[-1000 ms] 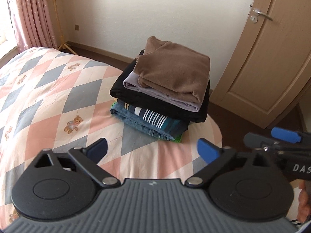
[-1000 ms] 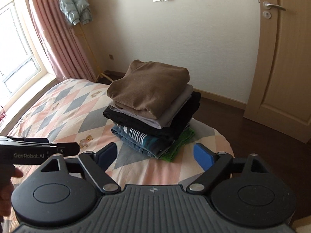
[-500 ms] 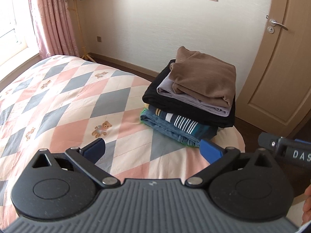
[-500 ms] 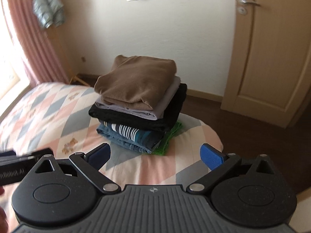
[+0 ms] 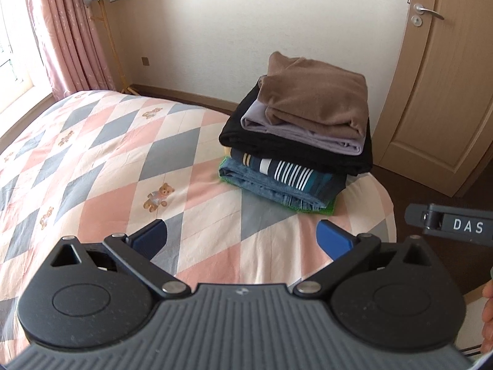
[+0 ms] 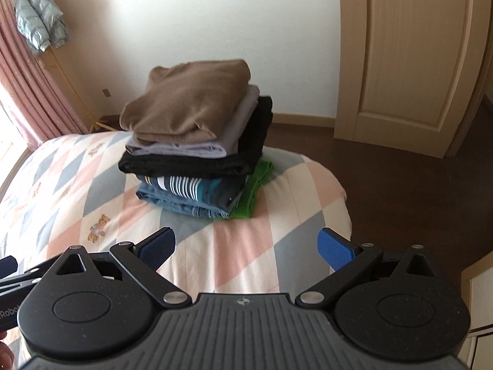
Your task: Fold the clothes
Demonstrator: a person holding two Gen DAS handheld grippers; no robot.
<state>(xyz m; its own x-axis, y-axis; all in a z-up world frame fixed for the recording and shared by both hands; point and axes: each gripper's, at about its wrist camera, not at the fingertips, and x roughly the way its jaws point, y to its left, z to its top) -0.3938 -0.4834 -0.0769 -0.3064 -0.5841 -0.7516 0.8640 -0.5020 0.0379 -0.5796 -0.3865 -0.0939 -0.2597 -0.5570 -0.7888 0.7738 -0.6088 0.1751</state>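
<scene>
A stack of folded clothes (image 5: 302, 141) (image 6: 197, 141) sits near the far corner of the bed (image 5: 101, 160) (image 6: 77, 185). A brown garment (image 5: 317, 98) (image 6: 191, 101) tops it, over lilac, black, striped, denim and green pieces. My left gripper (image 5: 242, 239) hovers over the quilt short of the stack, open, with nothing between its blue pads. My right gripper (image 6: 246, 246) is also open and empty, on the near side of the stack. In the left wrist view, part of the right gripper (image 5: 453, 223) shows at the right edge.
The quilt has pink, grey and cream diamonds with small bears. A wooden door (image 5: 440, 71) (image 6: 409, 61) stands at the right, dark floor (image 6: 385, 178) beside the bed. Pink curtains (image 5: 64, 37) and a coat stand with a pale jacket (image 6: 38, 15) are at the left.
Both views have shifted: the stack sits further right and nearer in the left wrist view, and lower and nearer in the right wrist view. The right jaws opened slightly wider.
</scene>
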